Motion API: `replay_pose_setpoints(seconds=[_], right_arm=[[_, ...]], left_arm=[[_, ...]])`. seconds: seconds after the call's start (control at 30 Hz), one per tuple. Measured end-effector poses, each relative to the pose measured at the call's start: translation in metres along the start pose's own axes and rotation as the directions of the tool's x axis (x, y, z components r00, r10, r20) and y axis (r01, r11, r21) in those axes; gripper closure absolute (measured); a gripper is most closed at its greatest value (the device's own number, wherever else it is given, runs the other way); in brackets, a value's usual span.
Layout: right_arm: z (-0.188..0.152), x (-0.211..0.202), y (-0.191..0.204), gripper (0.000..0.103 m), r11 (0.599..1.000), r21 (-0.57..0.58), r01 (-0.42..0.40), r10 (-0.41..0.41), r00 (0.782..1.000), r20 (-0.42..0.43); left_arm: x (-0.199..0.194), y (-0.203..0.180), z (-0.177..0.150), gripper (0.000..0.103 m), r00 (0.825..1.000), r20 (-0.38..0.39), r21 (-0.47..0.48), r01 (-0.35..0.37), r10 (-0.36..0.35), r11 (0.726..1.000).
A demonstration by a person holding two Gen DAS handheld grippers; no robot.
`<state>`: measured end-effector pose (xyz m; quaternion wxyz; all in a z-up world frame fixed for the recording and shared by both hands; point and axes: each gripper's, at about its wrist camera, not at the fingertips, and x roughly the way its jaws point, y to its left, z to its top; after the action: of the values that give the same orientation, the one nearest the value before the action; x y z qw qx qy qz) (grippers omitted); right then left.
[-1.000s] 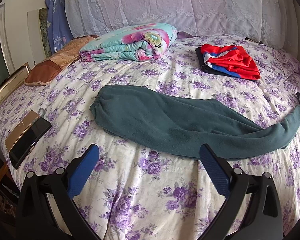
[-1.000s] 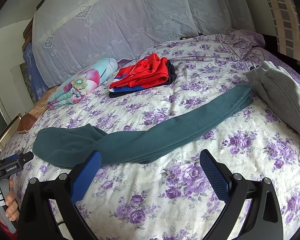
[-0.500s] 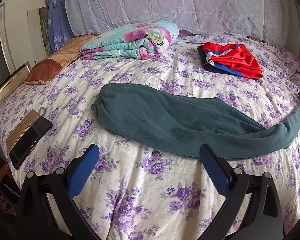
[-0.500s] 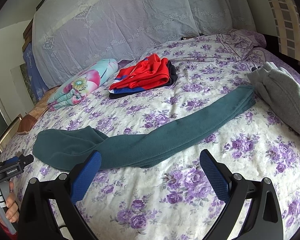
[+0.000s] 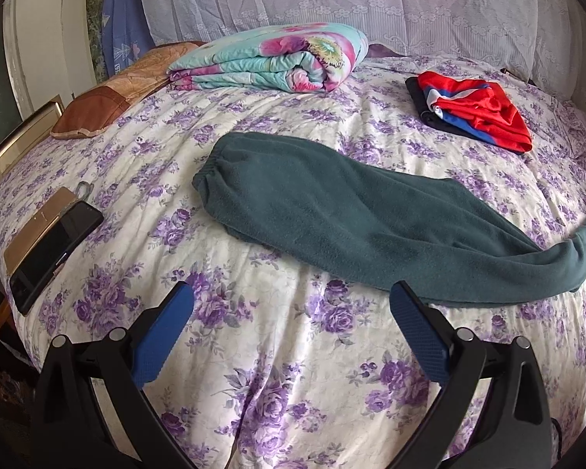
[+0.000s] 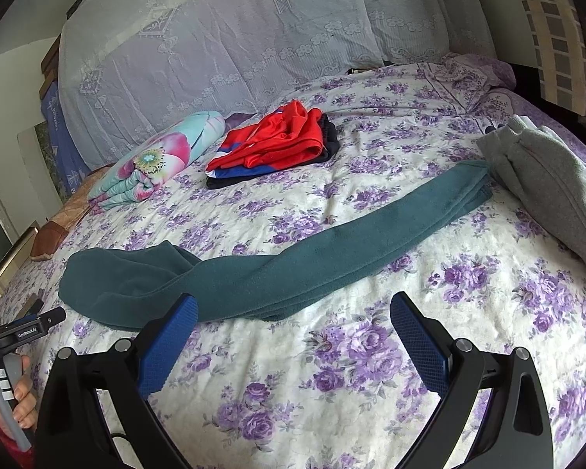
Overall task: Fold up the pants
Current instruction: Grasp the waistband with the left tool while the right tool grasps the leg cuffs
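Both grippers, left gripper [image 5: 292, 305] and right gripper [image 6: 293, 314], spread wide, empty, above teal pants [image 5: 355, 222] on the floral bedspread [image 5: 293, 371].

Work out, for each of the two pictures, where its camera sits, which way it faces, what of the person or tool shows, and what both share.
Left wrist view: sits on the left gripper, low at the bed's near edge, facing the waistband end of the green pants; only its open blue fingers show.
Right wrist view: sits on the right gripper, facing the pants' leg end and a grey garment; its open fingers and the person's hand on the other tool show.
Shared: pants, red clothes, rolled floral blanket.
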<state>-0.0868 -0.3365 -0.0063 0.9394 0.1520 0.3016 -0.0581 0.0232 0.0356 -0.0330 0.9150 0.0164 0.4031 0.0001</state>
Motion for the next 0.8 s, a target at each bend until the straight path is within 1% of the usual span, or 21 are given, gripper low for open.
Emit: replay_pose_setpoints(seconds=[0.07, 0.13, 0.23, 0.27, 0.4, 0.43, 0.47, 0.53, 0.6, 0.67, 0.8], right_arm=[[-0.001, 0.001, -0.003, 0.004, 1.000, 0.006, 0.002, -0.002, 1.000, -0.004], [-0.002, 0.003, -0.005, 0.004, 1.000, 0.008, 0.003, -0.003, 1.000, -0.010], [-0.004, 0.006, -0.009, 0.004, 1.000, 0.012, 0.009, -0.009, 1.000, -0.018], [-0.004, 0.008, -0.010, 0.004, 1.000, 0.015, 0.011, -0.010, 1.000, -0.023], [-0.006, 0.013, -0.016, 0.004, 0.999, 0.039, 0.015, -0.014, 0.999, -0.040], [-0.007, 0.013, -0.018, 0.004, 0.999, 0.045, 0.015, -0.013, 0.999, -0.039], [-0.007, 0.012, -0.019, 0.004, 0.999, 0.048, 0.015, -0.013, 0.999, -0.038], [-0.007, 0.011, -0.021, 0.004, 0.999, 0.050, 0.022, -0.020, 0.999, -0.035], [-0.007, 0.012, -0.025, 0.004, 0.998, 0.060, 0.023, -0.021, 0.999, -0.037], [-0.007, 0.014, -0.027, 0.004, 0.997, 0.075, 0.016, -0.013, 0.999, -0.040], [-0.007, 0.016, -0.027, 0.004, 0.997, 0.072, 0.012, -0.009, 0.999, -0.046]], left_arm=[[0.008, 0.005, -0.001, 0.005, 1.000, -0.023, -0.014, 0.010, -0.011, 1.000], [0.014, 0.013, 0.000, 0.005, 0.999, -0.035, -0.034, 0.006, -0.007, 0.999], [0.026, 0.027, 0.010, 0.005, 0.999, -0.048, -0.074, -0.010, 0.007, 0.997], [0.033, 0.032, 0.015, 0.005, 0.998, -0.068, -0.093, -0.009, 0.002, 0.996], [0.058, 0.049, 0.032, 0.005, 0.989, -0.134, -0.194, 0.033, -0.060, 0.981], [0.061, 0.053, 0.035, 0.010, 0.987, -0.138, -0.223, 0.047, -0.080, 0.974], [0.061, 0.058, 0.037, 0.023, 0.986, -0.134, -0.250, 0.063, -0.099, 0.966], [0.059, 0.065, 0.042, 0.035, 0.983, -0.127, -0.280, 0.092, -0.132, 0.955], [0.061, 0.071, 0.048, 0.036, 0.978, -0.137, -0.303, 0.111, -0.158, 0.947], [0.066, 0.075, 0.050, 0.036, 0.973, -0.153, -0.326, 0.114, -0.172, 0.938], [0.070, 0.081, 0.055, 0.037, 0.963, -0.154, -0.384, 0.149, -0.222, 0.911]])
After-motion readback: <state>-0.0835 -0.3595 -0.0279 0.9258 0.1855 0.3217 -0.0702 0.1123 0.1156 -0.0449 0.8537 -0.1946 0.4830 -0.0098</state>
